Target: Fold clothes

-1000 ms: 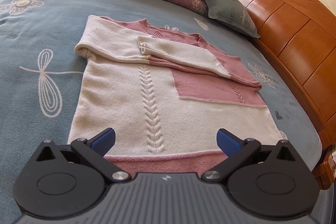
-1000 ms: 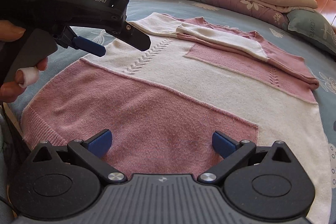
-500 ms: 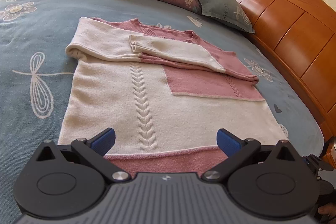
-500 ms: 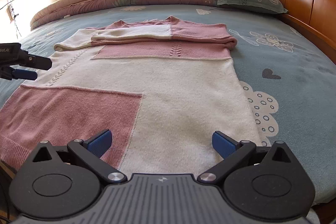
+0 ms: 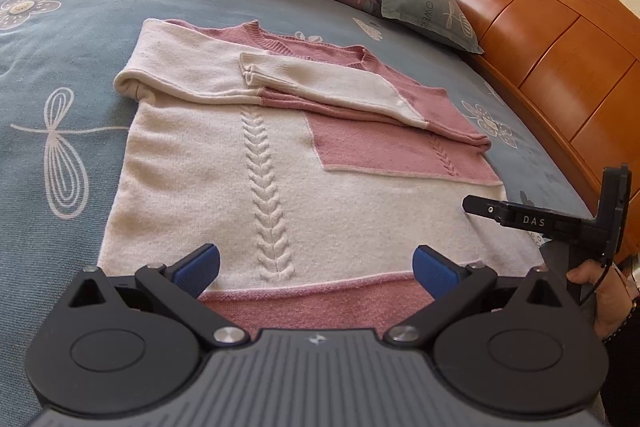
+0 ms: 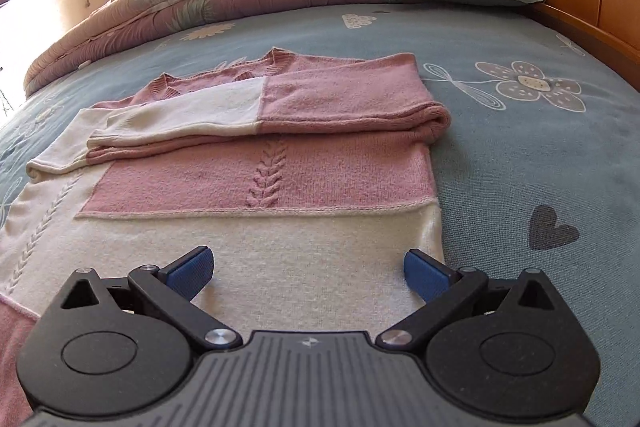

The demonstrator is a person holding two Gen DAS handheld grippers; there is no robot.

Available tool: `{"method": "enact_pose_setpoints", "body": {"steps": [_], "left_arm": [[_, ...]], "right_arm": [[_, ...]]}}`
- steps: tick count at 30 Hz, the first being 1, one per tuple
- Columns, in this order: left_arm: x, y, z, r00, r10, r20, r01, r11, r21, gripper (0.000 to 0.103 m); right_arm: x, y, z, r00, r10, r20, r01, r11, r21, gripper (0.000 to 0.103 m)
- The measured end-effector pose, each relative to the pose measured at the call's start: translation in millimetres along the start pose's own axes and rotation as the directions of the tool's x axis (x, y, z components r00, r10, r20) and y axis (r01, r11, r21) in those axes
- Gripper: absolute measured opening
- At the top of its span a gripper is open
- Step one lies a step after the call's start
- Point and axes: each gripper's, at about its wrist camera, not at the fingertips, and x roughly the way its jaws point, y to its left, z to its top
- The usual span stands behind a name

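- On the bed, a pink-and-cream sweater lay flat, sleeves folded across its chest.
- Left gripper and right gripper hovered at its hem, jaws wide apart, empty.

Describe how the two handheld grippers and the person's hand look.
Each gripper, left and right, has a black body with round pivot housings, silver pins, a ribbed grey centre plate bearing a small logo, and blue fingertip pads. In the left wrist view the right gripper's black side carries white "DAS" lettering. The hand holding it wears a dark beaded bracelet and a dark sleeve.
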Motion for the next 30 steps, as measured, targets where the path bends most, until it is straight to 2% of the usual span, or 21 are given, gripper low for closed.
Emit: {"method": "enact_pose_setpoints", "body": {"steps": [3, 5, 9, 12, 15, 18, 30], "left_arm": [[1.3, -4.0, -1.1, 1.0, 0.001, -0.003, -0.001, 1.0, 0.018, 0.102], [1.0, -6.7, -2.2, 1.0, -0.003, -0.004, 0.003, 1.0, 0.029, 0.102], [1.6, -12.1, -5.0, 1.0, -0.003, -0.008, 0.003, 0.999, 0.053, 0.102], [4.1, -16.7, -9.4, 1.0, 0.003, -0.025, -0.001, 0.997, 0.08, 0.102], [7.3, -22.4, -16.8, 0.999, 0.012, -0.04, -0.007, 0.993, 0.121, 0.102], [9.1, -28.4, -23.7, 0.999, 0.027, -0.035, -0.021, 0.985, 0.173, 0.102], [8.0, -28.0, -37.7, 1.0, 0.012, 0.008, -0.013, 0.965, 0.261, 0.102]], "right_arm": [[-14.8, -3.7, -1.3, 1.0, 0.006, -0.019, -0.005, 1.0, 0.019, 0.103], [-33.8, 2.3, -7.6, 0.998, 0.053, -0.047, -0.053, 0.999, -0.001, 0.103], [-71.4, 34.3, -34.3, 0.985, 0.144, -0.092, -0.156, 0.977, -0.148, 0.103], [-86.9, 61.2, -59.4, 0.982, 0.149, -0.114, -0.173, 0.954, -0.246, 0.103], [-84.6, 73.0, -78.9, 0.983, 0.118, -0.144, -0.153, 0.952, -0.266, 0.103], [-87.1, 76.6, -88.1, 0.991, 0.079, -0.107, -0.106, 0.957, -0.271, 0.103], [-83.7, 76.8, -85.4, 0.992, 0.03, -0.123, -0.059, 0.969, -0.241, 0.103]]}}
